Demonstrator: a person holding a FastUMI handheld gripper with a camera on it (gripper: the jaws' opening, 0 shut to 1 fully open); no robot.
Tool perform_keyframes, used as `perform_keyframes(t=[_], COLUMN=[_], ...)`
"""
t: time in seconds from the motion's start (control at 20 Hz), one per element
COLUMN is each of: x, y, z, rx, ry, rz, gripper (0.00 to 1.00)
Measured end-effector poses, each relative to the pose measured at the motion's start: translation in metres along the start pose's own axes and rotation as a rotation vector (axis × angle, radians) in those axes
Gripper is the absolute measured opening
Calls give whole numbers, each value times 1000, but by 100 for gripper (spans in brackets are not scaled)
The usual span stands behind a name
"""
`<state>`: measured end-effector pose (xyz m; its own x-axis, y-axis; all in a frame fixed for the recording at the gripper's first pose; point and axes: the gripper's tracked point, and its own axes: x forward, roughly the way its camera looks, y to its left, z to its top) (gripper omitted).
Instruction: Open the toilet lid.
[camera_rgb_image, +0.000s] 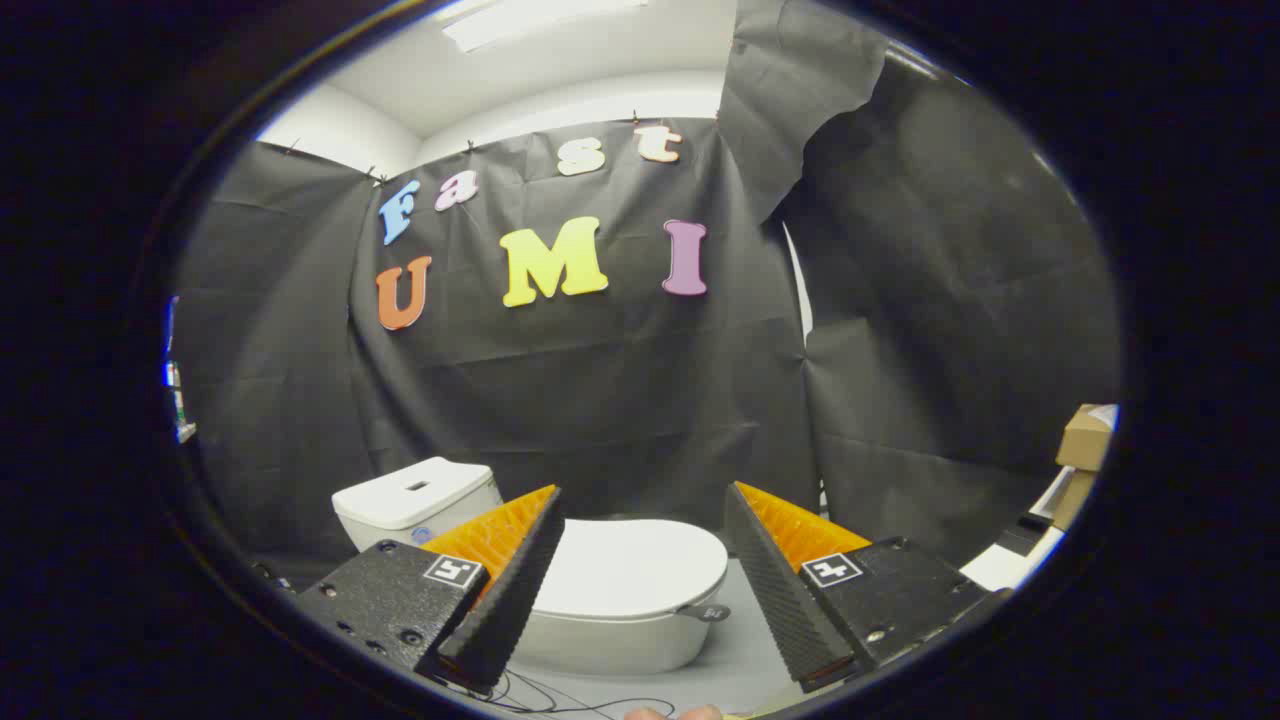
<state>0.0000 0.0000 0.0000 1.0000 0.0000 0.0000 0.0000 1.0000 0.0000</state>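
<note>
The gripper (640, 510) hangs open, fingers spread wide and touching nothing. The toilet (600, 610) sits beyond them on the floor, its lid (630, 565) apparently down, tank (415, 500) behind.

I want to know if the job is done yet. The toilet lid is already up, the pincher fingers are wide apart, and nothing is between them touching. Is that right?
Not quite. The gripper view shows the toilet lid lying flat and closed on the toilet, not up. The rest holds: the gripper has its fingers wide apart, short of the lid and touching nothing.
</note>
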Motion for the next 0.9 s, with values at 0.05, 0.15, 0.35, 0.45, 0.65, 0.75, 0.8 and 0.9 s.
perform_keyframes(t=[0.05, 0.15, 0.35, 0.45, 0.65, 0.75, 0.8, 0.9], x=[0, 0, 3, 4, 5, 5, 5, 6], y=[-3, -8, -11, -12, -15, -15, -15, -17], z=[3, 2, -8, -9, -12, -15, -16, -16], rx=[-6, -9, 10, -1, 3, 13, 14, 9], ry=[-8, -14, 17, 20, 30, 45, 45, 41], rz=[-6, -23, -39, -41, -47, -51, -53, -57], gripper=[100, 100, 100, 100, 100, 100, 100, 100])
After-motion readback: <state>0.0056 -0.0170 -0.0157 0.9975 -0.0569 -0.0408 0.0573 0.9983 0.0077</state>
